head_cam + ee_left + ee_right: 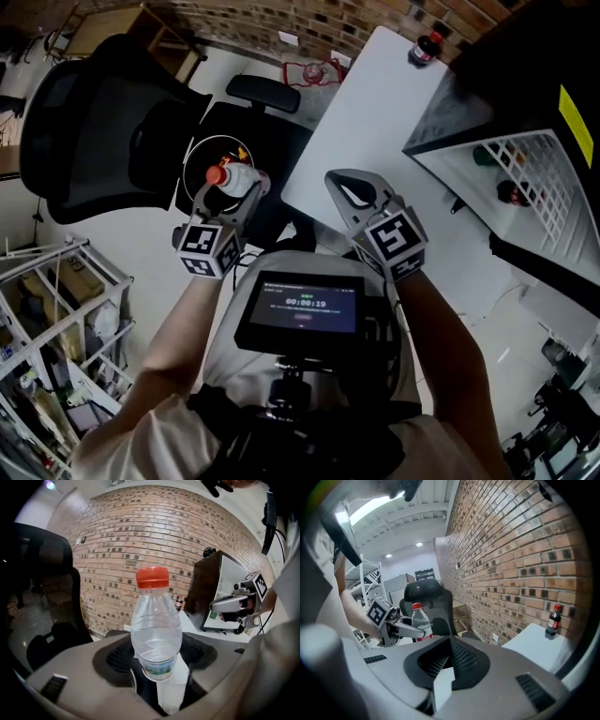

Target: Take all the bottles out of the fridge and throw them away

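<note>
Left claw (234,183) clamped on clear red-capped bottle (156,630), upright, off the desk (366,122). Right claw (361,192) closed, empty, at desk's near corner. Cola bottle (425,47) on far corner, beside open fridge (525,66); rack bottles (511,192) inside it.

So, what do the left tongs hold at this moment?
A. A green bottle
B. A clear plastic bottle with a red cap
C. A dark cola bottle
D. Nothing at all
B: the left gripper view shows the left tongs closed around the lower part of the clear plastic bottle, which stands upright with its red cap on top.
</note>
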`<state>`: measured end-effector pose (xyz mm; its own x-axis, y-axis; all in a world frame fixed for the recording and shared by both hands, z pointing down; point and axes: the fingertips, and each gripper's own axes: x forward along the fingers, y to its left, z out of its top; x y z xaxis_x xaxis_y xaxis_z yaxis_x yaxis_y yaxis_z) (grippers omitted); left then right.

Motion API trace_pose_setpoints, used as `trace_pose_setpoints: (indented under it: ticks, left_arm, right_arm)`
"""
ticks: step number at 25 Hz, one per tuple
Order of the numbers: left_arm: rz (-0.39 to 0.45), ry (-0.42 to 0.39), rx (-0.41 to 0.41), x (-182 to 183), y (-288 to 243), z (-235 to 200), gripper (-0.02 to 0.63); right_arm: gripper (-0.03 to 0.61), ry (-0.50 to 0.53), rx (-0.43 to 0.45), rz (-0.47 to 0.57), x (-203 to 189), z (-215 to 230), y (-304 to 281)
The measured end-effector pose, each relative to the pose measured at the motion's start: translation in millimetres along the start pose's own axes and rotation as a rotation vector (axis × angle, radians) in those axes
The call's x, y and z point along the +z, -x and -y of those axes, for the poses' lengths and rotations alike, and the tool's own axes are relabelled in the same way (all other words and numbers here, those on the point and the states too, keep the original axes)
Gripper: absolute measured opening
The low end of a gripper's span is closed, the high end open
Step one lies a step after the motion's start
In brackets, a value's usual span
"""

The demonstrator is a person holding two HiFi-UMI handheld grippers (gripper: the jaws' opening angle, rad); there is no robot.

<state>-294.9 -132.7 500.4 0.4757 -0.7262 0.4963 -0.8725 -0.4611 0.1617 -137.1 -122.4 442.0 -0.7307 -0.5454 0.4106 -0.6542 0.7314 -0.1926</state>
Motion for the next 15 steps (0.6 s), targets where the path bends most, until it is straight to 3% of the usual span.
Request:
trace_pose_setpoints:
  ticks: [10,15]
  left_arm:
    - [-0.066,0.044,0.144,-43,29,-88,0.302]
    - [-0.096,0.037,0.182,-57,25,-112,0.302]
  right_arm:
    - [0.006,0.018,0.138,-0.081,10,-44,-74]
    - [0.006,0.018,0.178,-0.099,9,-50,-92]
